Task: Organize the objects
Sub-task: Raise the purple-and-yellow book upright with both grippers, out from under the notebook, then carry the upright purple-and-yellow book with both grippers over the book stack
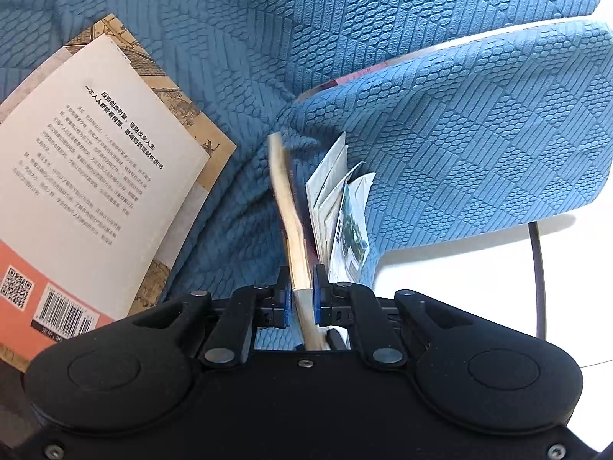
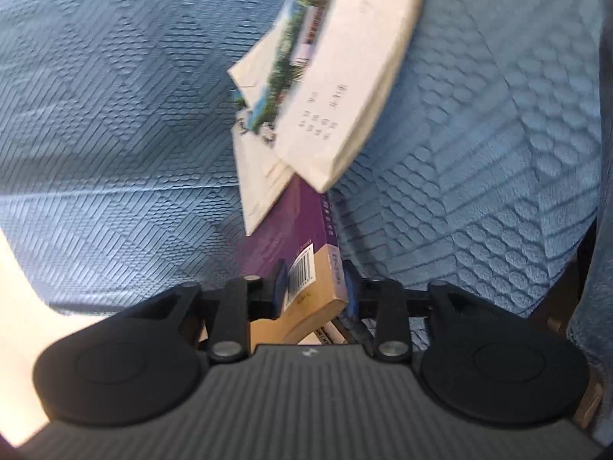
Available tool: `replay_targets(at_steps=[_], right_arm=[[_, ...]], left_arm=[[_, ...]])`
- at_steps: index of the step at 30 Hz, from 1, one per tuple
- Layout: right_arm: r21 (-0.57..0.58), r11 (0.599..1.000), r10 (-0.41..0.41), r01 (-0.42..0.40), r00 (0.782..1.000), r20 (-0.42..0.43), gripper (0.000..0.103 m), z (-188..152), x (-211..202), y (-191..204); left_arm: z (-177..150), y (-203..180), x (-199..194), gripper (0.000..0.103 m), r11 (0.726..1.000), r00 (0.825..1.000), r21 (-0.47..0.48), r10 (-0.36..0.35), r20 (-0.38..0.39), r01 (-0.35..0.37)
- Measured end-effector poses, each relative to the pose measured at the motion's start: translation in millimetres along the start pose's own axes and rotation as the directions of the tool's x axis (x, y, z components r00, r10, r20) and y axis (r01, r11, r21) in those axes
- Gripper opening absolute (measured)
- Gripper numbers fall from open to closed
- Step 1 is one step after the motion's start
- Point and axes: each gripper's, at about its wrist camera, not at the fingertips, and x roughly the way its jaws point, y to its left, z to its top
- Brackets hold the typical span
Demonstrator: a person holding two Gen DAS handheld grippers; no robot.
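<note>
In the left wrist view my left gripper (image 1: 302,287) is shut on a thin book (image 1: 295,230) seen edge-on, with cream pages and a dark red cover. Loose pamphlets (image 1: 345,211) stand fanned against its right side. In the right wrist view my right gripper (image 2: 316,287) is shut on the corner of a purple book (image 2: 291,226) with a tan band and a barcode, its pads on the cover and the spine. A cream book (image 2: 345,88) and picture pamphlets (image 2: 268,96) lie tilted on the purple book's far end.
A white-backed book (image 1: 95,176) with an orange band and barcode lies on a tan illustrated book (image 1: 184,115) at the left. Blue textured cloth (image 1: 421,76) covers the seat all around. White floor (image 1: 479,287) and a thin dark leg (image 1: 538,268) are at the right.
</note>
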Motion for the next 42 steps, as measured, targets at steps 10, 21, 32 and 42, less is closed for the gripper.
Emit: replay_targets(at_steps=[10, 21, 32, 42], right_arm=[[-0.145, 0.989, -0.027, 0.030, 0.999, 0.019, 0.024, -14, -33, 40], [-0.263, 0.964, -0.020, 0.032, 0.999, 0.047, 0.024, -60, -61, 75], [-0.381, 0.924, 0.034, -0.019, 0.999, 0.031, 0.024, -96, -56, 133], [-0.466, 0.885, 0.029, -0.029, 1.000, -0.007, 0.024, -131, -33, 144]], left_arm=[[4, -1, -37, 0.013, 0.999, 0.995, -0.018, -0.049, -0.085, 0.048], [14, 9, -91, 0.013, 0.992, 0.982, -0.030, -0.124, -0.140, 0.120], [50, -1, -150, 0.014, 0.985, 0.982, -0.002, -0.175, -0.067, 0.175], [57, 39, -172, 0.014, 0.987, 0.987, -0.012, -0.158, -0.025, 0.158]])
